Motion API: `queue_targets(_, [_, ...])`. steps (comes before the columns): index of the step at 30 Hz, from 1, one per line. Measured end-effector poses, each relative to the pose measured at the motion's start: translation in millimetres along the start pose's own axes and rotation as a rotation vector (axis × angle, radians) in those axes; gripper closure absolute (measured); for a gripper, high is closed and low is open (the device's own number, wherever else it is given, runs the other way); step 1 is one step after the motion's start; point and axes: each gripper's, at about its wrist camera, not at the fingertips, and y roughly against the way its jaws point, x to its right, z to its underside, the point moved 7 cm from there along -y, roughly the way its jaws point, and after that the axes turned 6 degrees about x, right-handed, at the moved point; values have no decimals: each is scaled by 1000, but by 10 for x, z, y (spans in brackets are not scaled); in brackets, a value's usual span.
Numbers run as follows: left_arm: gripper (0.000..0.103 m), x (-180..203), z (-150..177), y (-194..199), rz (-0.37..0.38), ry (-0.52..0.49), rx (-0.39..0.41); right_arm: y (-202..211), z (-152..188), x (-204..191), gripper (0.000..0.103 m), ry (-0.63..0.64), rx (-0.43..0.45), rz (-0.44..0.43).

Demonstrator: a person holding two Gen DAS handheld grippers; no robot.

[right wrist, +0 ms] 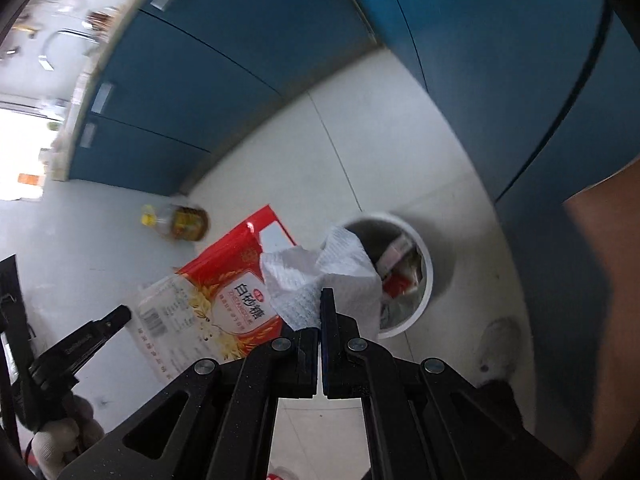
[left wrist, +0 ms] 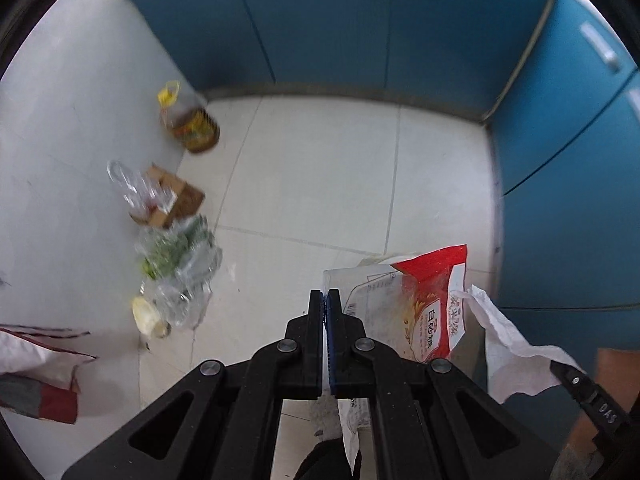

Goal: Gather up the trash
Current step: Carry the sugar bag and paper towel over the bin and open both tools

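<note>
My left gripper (left wrist: 325,298) is shut on the edge of a red and clear sugar bag (left wrist: 428,312), which hangs above the floor; a strip of the bag shows below between the fingers. In the right wrist view the same bag (right wrist: 224,292) hangs beside the left gripper (right wrist: 122,315). My right gripper (right wrist: 321,312) is shut on a crumpled white paper towel (right wrist: 340,280), held just above and left of a round white bin (right wrist: 429,280) with red and white packaging inside. From the left wrist view the right gripper (left wrist: 562,368) and its towel (left wrist: 508,340) sit at the right.
An oil bottle (left wrist: 192,124), a cardboard box (left wrist: 178,200), clear plastic bottles (left wrist: 136,188) and bags of greens (left wrist: 176,256) line the left wall. Blue cabinets (left wrist: 360,24) close the back and right. A gloved hand (right wrist: 60,440) grips the left tool.
</note>
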Motion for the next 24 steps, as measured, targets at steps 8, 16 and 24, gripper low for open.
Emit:
queue_targets(8, [103,193,418,-1640,-17,-1,-114,-1766,229,701,102,1,-104,72])
queue_targets(16, [103,535,794,-2570,79,22,-279,-2573,291,1003,102,51,-170,117])
queue_targets(24, [88,568,689,-2458,127,-2,-253,-2721,355,1029,63,147,-228,184])
